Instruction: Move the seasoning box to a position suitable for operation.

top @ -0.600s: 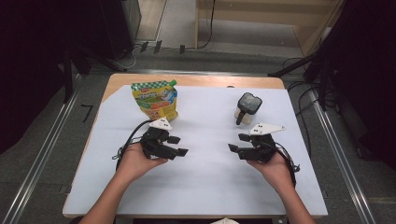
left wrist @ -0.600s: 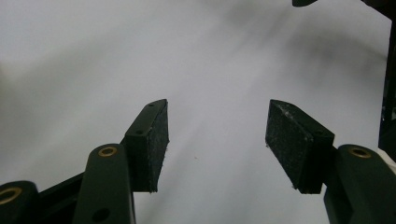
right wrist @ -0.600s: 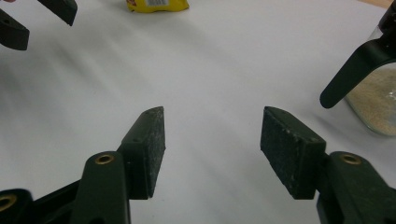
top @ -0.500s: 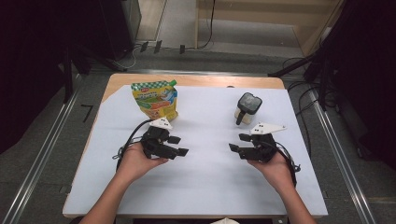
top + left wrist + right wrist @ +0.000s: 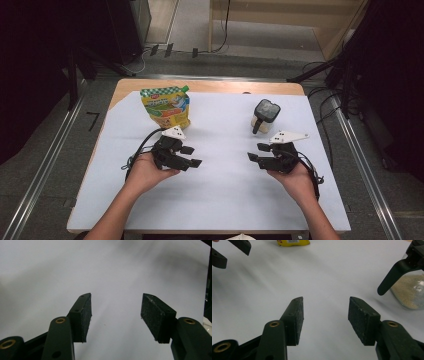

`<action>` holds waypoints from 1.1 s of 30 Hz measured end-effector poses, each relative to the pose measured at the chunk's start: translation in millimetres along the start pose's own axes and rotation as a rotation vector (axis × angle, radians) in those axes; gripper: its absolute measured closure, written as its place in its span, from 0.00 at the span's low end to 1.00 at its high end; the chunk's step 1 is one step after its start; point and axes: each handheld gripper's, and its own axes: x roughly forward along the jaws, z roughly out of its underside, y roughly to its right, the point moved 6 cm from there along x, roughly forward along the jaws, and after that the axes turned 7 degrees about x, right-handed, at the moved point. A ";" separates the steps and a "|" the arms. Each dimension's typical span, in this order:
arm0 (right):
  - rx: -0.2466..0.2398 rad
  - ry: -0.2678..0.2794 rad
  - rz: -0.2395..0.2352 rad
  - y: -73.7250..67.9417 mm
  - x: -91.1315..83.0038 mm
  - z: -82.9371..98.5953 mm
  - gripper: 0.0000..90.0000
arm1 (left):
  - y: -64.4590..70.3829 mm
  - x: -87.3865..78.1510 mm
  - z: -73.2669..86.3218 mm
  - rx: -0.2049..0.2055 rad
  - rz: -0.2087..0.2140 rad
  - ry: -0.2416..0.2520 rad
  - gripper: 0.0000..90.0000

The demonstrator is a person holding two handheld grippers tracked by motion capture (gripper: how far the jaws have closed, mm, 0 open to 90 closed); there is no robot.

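A green and yellow snack pouch (image 5: 165,107) stands at the back left of the white table cover. A glass jar (image 5: 263,117) with a black lid and lever handle stands at the back right; it holds a tan powder (image 5: 409,290). My left gripper (image 5: 191,156) rests on the cover in front of the pouch, open, its jaws pointing right with nothing between them (image 5: 116,312). My right gripper (image 5: 255,158) rests in front of the jar, open and empty (image 5: 325,316), its jaws pointing left. The pouch's bottom edge (image 5: 293,242) and the left gripper's jaws (image 5: 230,250) show in the right gripper view.
The white cover (image 5: 220,195) lies over a wooden table (image 5: 210,86). Cables (image 5: 137,152) trail from the left gripper. Metal rails (image 5: 45,165) run along both sides of the table on the floor.
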 end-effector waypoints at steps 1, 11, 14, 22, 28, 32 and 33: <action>-0.001 0.000 0.001 0.6 -0.5 0.2 0.55 | 0.2 0.4 -0.6 0.001 -0.006 0.000 0.46; 0.018 0.001 -0.006 5.4 -5.0 -2.3 0.63 | 0.2 -0.4 -1.0 0.011 -0.009 -0.004 0.45; 0.025 0.004 0.003 10.3 -7.3 -5.2 0.71 | 0.1 -1.3 -1.8 0.016 -0.011 -0.004 0.44; 0.044 0.013 0.027 25.3 -10.9 -12.8 0.96 | 0.8 -3.3 -3.1 0.025 -0.015 0.000 0.44; 0.070 0.034 0.049 36.3 -6.6 -18.4 1.00 | 0.0 -3.9 -2.2 0.030 -0.012 0.003 0.45; 0.067 0.013 0.081 47.0 0.6 -21.5 1.00 | -0.1 -4.6 -2.5 0.030 -0.014 0.001 0.45; 0.084 0.003 0.087 55.1 6.1 -24.6 1.00 | 0.0 -4.7 -2.4 0.031 -0.013 0.001 0.45</action>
